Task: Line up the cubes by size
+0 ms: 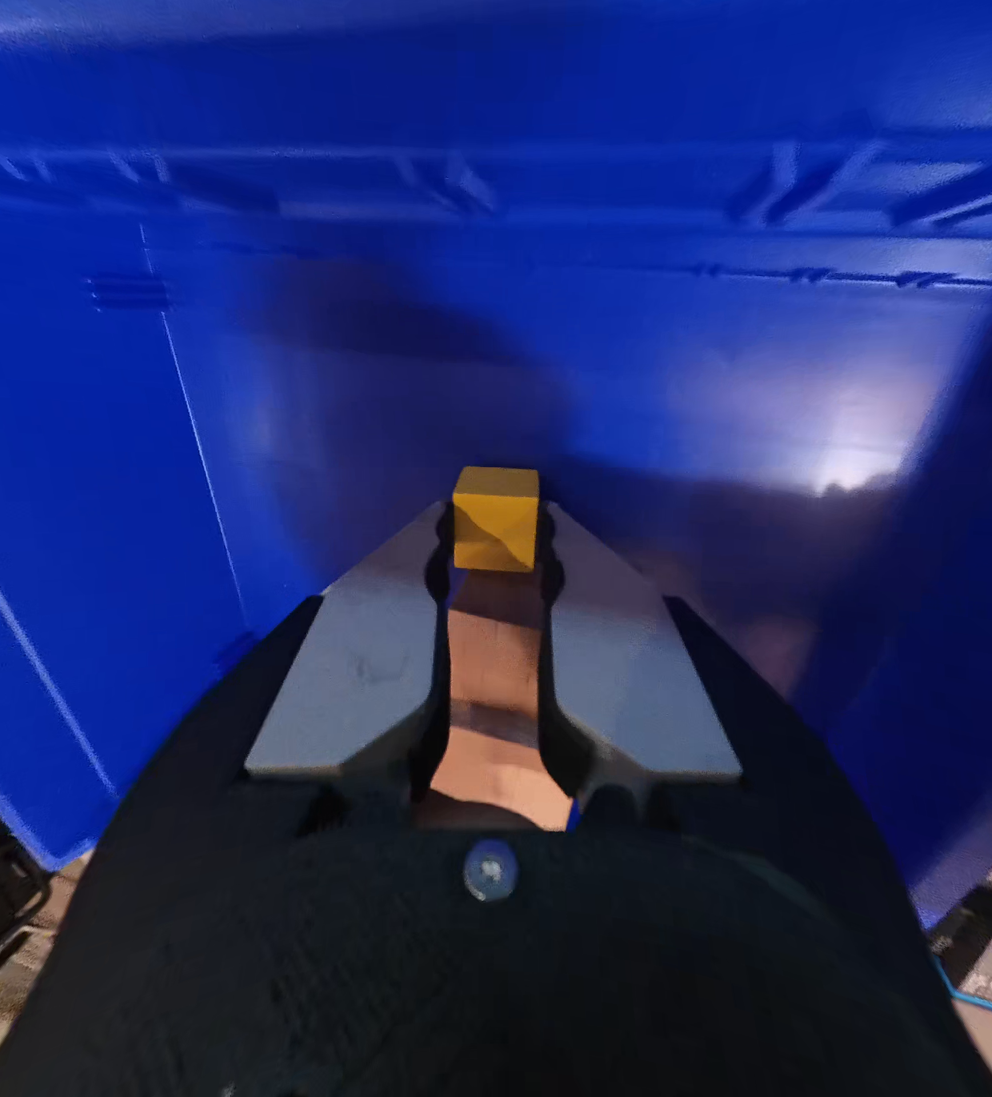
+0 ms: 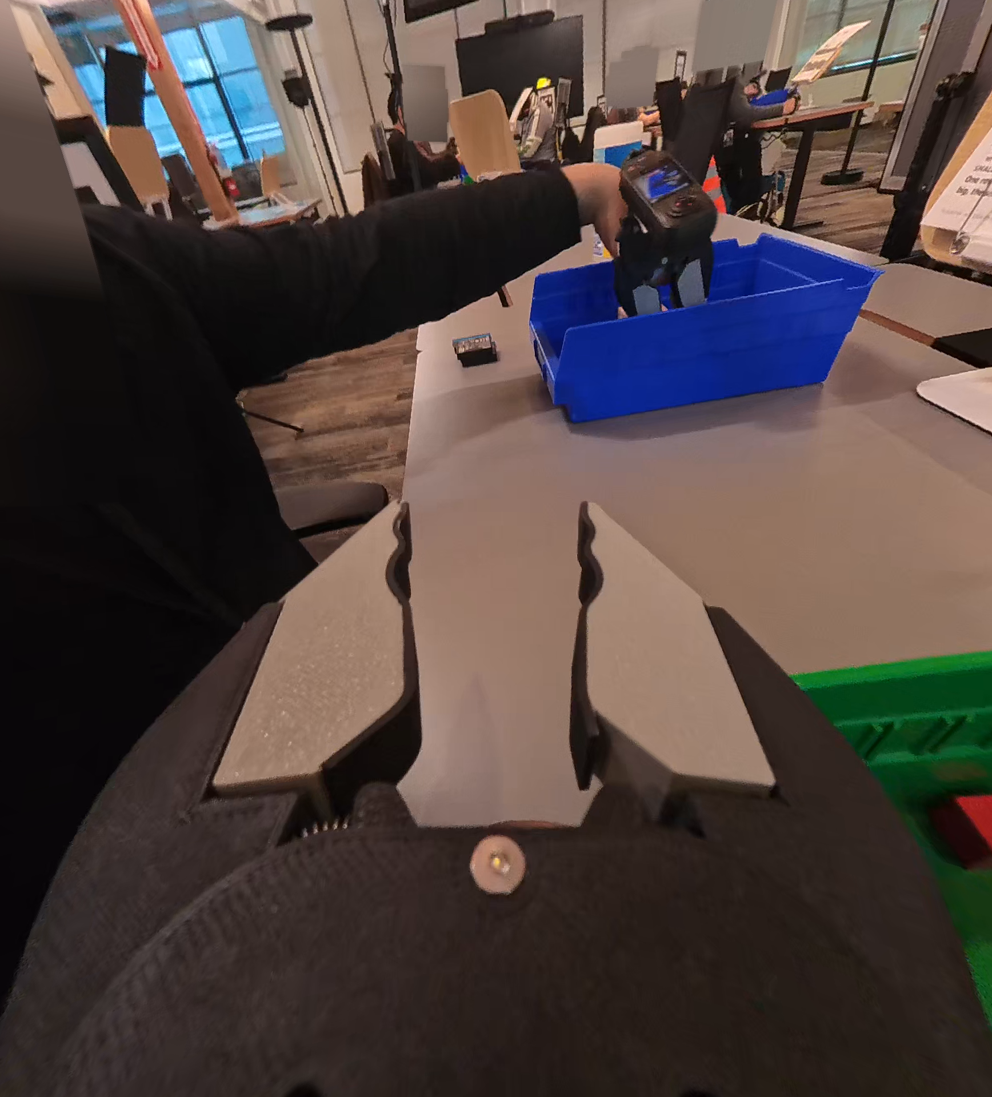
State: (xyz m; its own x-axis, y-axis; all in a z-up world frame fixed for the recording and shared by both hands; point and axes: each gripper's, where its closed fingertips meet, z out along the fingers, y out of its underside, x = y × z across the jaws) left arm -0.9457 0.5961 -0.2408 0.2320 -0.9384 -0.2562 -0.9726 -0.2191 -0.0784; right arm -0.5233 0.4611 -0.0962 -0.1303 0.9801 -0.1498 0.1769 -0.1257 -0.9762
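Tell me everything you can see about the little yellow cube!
The yellow cube is small, matte and solid-coloured, perhaps painted wood, with crisp edges and shadows across its near face. It sits level, pinched at the tips of the left hand-held gripper, one finger pressing each side. It is inside the blue bin, whose smooth plastic walls rise behind and around it. Whether it rests on the bin floor or hangs just above cannot be told.

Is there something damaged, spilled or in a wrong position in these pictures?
Nothing stands out. The left gripper holds a yellow cube squarely inside the blue bin, which sits upright on the grey table. The right gripper is open over the table, beside a green bin holding a red block.
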